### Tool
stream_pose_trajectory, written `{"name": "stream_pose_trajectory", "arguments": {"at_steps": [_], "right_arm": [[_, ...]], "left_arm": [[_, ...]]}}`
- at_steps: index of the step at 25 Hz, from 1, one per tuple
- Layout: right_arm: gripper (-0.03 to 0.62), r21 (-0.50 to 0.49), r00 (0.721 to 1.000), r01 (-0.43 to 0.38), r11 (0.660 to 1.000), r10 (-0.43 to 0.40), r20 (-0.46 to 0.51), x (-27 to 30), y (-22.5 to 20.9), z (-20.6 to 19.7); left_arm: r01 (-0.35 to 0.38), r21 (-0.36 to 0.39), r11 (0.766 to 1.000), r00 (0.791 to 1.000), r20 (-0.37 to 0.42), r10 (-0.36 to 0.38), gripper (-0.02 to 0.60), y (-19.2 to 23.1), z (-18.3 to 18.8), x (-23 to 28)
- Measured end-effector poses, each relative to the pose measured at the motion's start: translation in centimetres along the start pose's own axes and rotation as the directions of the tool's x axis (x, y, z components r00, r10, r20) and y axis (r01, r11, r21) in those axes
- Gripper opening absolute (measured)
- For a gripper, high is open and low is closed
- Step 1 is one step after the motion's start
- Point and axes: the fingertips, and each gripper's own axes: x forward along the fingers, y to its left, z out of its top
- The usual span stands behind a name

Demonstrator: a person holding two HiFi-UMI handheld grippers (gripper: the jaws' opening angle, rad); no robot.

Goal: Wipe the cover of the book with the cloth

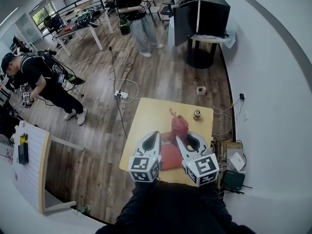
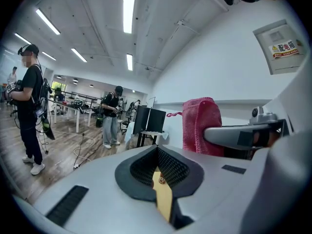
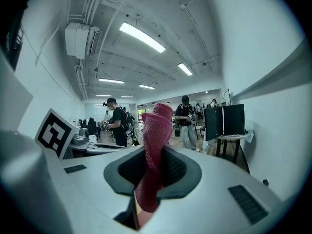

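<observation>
A red book (image 1: 169, 158) with white print lies flat on the yellow table (image 1: 146, 116), near its front edge. My right gripper (image 1: 181, 138) is shut on a red cloth (image 1: 179, 125), which sticks up bunched past the jaws over the book's far end. In the right gripper view the cloth (image 3: 156, 140) rises between the pads of that gripper (image 3: 153, 173). My left gripper (image 1: 154, 135) hovers over the book's left part, shut with nothing in it; in its own view only a thin slit between the jaws (image 2: 159, 168) shows the table. The cloth (image 2: 200, 125) shows there too, at the right.
A small can (image 1: 197, 114) stands on the table's far right corner. Boxes and a dark device (image 1: 233, 162) sit on the floor right of the table, by the wall. People stand farther off on the wooden floor, with cables (image 1: 122, 94) trailing toward the table.
</observation>
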Motion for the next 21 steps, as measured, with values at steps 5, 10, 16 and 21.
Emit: {"name": "stream_pose_trajectory", "arguments": {"at_steps": [5, 10, 16, 21], "right_arm": [[0.078, -0.003, 1.0, 0.002, 1.0, -0.002, 0.006, -0.5, 0.1, 0.1], [0.078, 0.001, 1.0, 0.005, 1.0, -0.005, 0.019, -0.9, 0.2, -0.1], [0.077, 0.002, 1.0, 0.015, 1.0, -0.015, 0.026, -1.5, -0.2, -0.5], [0.078, 0.005, 0.999, 0.024, 1.0, -0.024, 0.032, -2.1, -1.0, -0.8]], "left_arm": [[0.003, 0.008, 1.0, 1.0, 0.005, -0.003, 0.034, -0.4, 0.2, -0.2], [0.003, 0.019, 1.0, 1.0, 0.0, -0.003, 0.034, -0.6, -0.1, -0.6], [-0.007, 0.023, 1.0, 1.0, -0.009, 0.007, 0.034, -0.8, -0.7, -0.7], [-0.011, 0.029, 1.0, 1.0, -0.005, 0.011, 0.034, -1.4, -0.8, -0.3]]}}
